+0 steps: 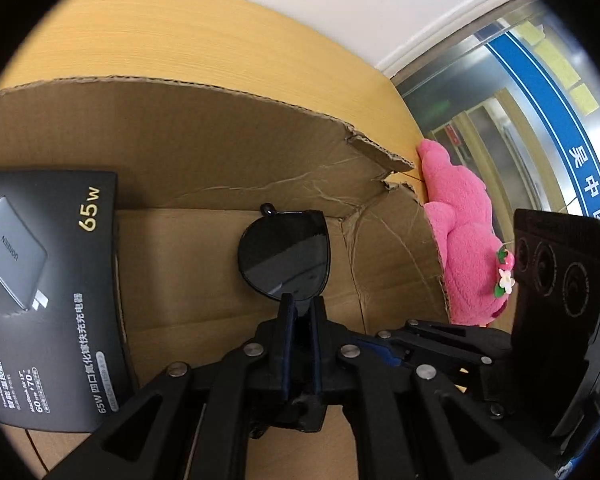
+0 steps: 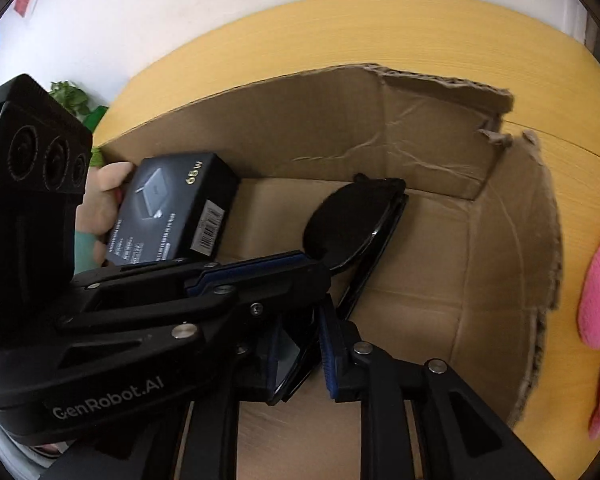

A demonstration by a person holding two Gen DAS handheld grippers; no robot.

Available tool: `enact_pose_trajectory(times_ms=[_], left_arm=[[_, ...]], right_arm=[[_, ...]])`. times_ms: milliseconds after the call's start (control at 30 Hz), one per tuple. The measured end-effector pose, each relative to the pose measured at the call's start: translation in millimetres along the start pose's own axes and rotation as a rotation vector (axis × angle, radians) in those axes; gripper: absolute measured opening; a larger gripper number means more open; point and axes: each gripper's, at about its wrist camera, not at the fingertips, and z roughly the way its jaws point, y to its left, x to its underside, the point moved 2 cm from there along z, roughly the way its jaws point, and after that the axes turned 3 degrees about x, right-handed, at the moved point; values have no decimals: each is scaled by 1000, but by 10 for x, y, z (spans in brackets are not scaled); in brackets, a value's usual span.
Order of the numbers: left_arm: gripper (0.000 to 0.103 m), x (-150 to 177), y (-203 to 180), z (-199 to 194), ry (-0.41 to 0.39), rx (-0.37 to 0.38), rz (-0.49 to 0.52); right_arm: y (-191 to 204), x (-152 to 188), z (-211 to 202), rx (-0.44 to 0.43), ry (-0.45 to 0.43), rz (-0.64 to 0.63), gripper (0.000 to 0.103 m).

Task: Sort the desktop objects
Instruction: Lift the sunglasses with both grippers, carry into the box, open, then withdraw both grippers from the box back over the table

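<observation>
A pair of black sunglasses [image 1: 284, 256] hangs inside an open cardboard box [image 1: 204, 148]. My left gripper [image 1: 302, 304] is shut on the lower edge of one lens. In the right wrist view my right gripper [image 2: 300, 344] is shut on the other end of the sunglasses [image 2: 352, 224], and the left gripper [image 2: 260, 276] crosses in from the left. A black 65W charger box [image 1: 48, 288] lies in the cardboard box at the left; it also shows in the right wrist view [image 2: 176, 208].
The cardboard box [image 2: 500, 240] has torn walls and stands on a yellow wooden table [image 2: 300, 40]. A pink plush toy [image 1: 460, 232] lies outside the box's right wall. A white wall stands behind the table, with a green plant [image 2: 76, 100] at the left.
</observation>
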Motion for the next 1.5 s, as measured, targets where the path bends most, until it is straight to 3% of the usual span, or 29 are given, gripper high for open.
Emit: enact_pose_trajectory(times_ms=[67,167,200,233,267,333,367,400,433,467,533,600,667,767,833,967,1033,1067,1100,1233,1267,1300,1333,1367,1400,1467,1500], left_arm=[[8,-21,-72,1,-2,-23,7],[8,-13,-234,-232,-42,-45,48],[8,3,-293,-365,-65,-54,78],[10,35,-390,-534,-94,-66,110],[13,80,-479,-728,-129,-82,143],[22,252,-712,-1183,-218,-103,239],[35,393,-820,-1453,-275,-121,292],[56,560,-907,-1731,-339,-151,334],[67,707,-967,-1943,-396,-185,355],[81,878,-1011,-2182,-468,-230,366],[81,1270,-1032,-2628,-591,-318,389],[81,1639,-1049,-2922,-660,-368,412],[81,2008,-1040,-3133,-700,-412,439],[81,2456,-1046,-3202,-727,-436,492],[81,2631,-1023,-3167,-705,-431,496],[79,2867,-965,-3099,-662,-395,460],[50,2954,-975,-3077,-651,-351,445],[15,2988,-957,-3050,-626,-340,438],[3,3021,-929,-3016,-595,-337,426],[3,3157,-872,-2923,-558,-342,386],[14,3196,-870,-2927,-568,-366,376],[44,3243,-850,-2947,-577,-384,364],[62,3269,-849,-2962,-590,-396,348],[84,3309,-845,-2996,-618,-398,332],[84,3363,-842,-3041,-658,-391,324],[84,3412,-858,-3084,-672,-370,319],[84,3420,-866,-3089,-661,-359,318]], right_arm=[[10,37,-80,38,-10,-1,31],[54,124,-358,39,-67,-5,59],[94,179,-520,71,-101,-14,74],[139,226,-667,105,-136,-27,81],[218,249,-813,128,-177,-43,88],[408,365,-1203,155,-274,-78,90],[544,456,-1416,164,-328,-91,94],[616,629,-1600,174,-384,-103,100],[707,791,-1824,189,-467,-120,103],[862,925,-1932,203,-534,-136,103],[1085,1225,-2142,290,-662,-158,103],[1284,1414,-2165,374,-693,-147,103],[1349,1652,-2240,360,-701,-104,103],[1389,1985,-2385,312,-744,-52,103],[1463,2152,-2345,365,-760,-48,103],[1559,2370,-2238,370,-696,-39,103],[1574,2520,-2239,354,-675,-27,103],[1579,2576,-2202,354,-667,-22,103],[1573,2623,-2191,358,-660,-13,103],[1622,2812,-2180,347,-663,-9,103],[1641,2844,-2206,352,-674,-15,102],[1668,2876,-2227,365,-682,-26,89],[1686,2898,-2227,386,-679,-34,76],[1685,2910,-2233,395,-674,-35,49],[1676,2926,-2231,379,-666,-29,41],[1656,2956,-2230,328,-653,-24,41],[1651,2973,-2230,315,-651,-25,52]])
